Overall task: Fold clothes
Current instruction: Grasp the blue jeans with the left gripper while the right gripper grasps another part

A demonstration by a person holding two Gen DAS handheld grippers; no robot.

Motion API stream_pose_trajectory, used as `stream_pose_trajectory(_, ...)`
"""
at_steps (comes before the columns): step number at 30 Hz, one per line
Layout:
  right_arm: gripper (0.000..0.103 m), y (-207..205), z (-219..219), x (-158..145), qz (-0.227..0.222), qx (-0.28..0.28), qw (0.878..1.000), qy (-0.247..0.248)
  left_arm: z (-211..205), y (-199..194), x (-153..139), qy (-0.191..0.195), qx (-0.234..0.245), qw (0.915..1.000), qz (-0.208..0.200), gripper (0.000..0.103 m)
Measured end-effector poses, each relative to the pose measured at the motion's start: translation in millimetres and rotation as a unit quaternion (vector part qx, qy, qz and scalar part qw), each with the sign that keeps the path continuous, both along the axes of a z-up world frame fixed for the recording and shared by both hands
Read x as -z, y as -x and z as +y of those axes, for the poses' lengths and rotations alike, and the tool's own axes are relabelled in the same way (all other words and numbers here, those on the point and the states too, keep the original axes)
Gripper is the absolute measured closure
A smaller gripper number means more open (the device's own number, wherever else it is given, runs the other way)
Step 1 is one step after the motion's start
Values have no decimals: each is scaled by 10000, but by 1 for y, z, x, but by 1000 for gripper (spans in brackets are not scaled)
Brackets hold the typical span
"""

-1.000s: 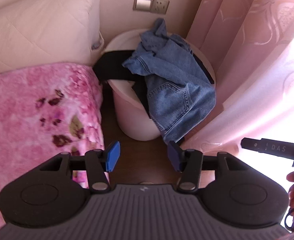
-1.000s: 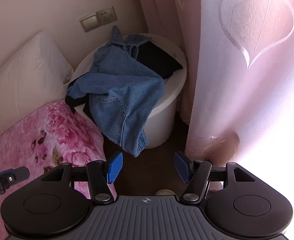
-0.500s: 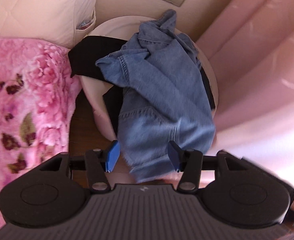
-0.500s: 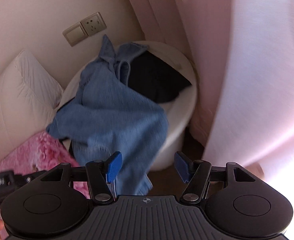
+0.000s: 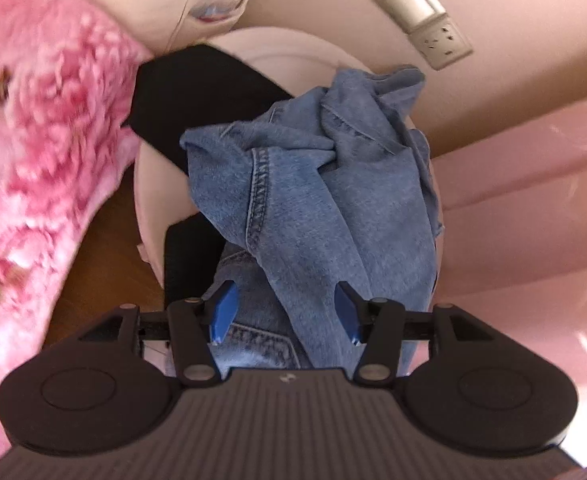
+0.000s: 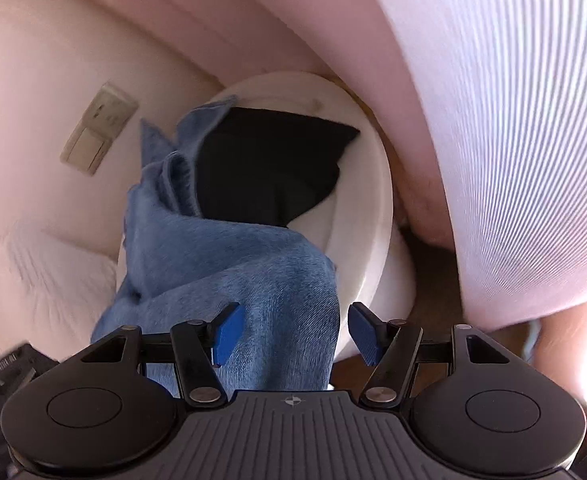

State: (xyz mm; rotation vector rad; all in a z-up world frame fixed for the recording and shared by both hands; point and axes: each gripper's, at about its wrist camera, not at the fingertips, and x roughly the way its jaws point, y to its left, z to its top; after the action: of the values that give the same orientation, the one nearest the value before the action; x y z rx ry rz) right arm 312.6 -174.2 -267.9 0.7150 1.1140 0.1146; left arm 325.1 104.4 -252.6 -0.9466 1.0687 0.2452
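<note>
showing pink blanket (image 5: 49, 168) only left view; both tongs (image 5: 284, 314) (image 6: 296, 334) apart above jeans (image 5: 313, 208).

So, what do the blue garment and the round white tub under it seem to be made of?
The blue garment looks like washed denim: faded weave, thick stitched seam. The round white tub seems to be smooth plastic, slightly glossy with a rolled rim, though it could be another moulded material.

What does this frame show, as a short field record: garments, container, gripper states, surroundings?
container: white tub
top garment: blue denim garment, draped over the tub's rim
under it: black garment, partly inside the tub
left gripper: open, over the denim, not gripping
right gripper: open, denim edge between the jaws, no pinch
beside tub: pink floral blanket, pink curtain
folding: not begun
</note>
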Motion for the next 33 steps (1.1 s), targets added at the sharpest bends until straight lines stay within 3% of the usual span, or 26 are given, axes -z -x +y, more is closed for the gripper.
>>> stream_pose_trajectory(5, 41, -9, -14, 14, 186, 487, 9960, -733, 0, -8, 10, 90, -7, 9999, -102, 58)
stream_pose_trajectory(8, 41, -16, -15, 14, 152, 282, 9965, -768, 0, -15, 14, 17, 136, 9998, -131, 59)
stream_pose_trajectory(10, 71, -22, -11, 12, 63, 7, 9971, -754, -1, -18, 16, -35, 253, 9995, -172, 67)
stream_pose_trajectory(11, 98, -26, -5, 7, 35, -249, 9981, -566, -2, -20, 15, -122, 364, 9990, -206, 71)
stream_pose_trajectory(13, 99, -30, 5, -8, -244, -648, 9974, -194, -3, -22, 9, -235, 561, 9974, -378, 89)
stream_pose_trajectory(17, 100, -32, 20, -55, -865, -1182, 9891, 116, -1, -22, -10, -380, 639, 9947, -715, 100)
stream_pose_trajectory(23, 100, -38, 34, -131, -1966, -1573, 9678, -59, 12, -20, -45, -397, 405, 9924, -1093, 101)
stream_pose_trajectory(28, 100, -39, 51, -182, -2627, -1910, 9451, -364, 17, -14, -75, -454, 294, 9884, -1422, 101)
stream_pose_trajectory(33, 100, -36, 72, -225, -3290, -2330, 9142, -419, 21, -5, -114, -681, 177, 9799, -1864, 102)
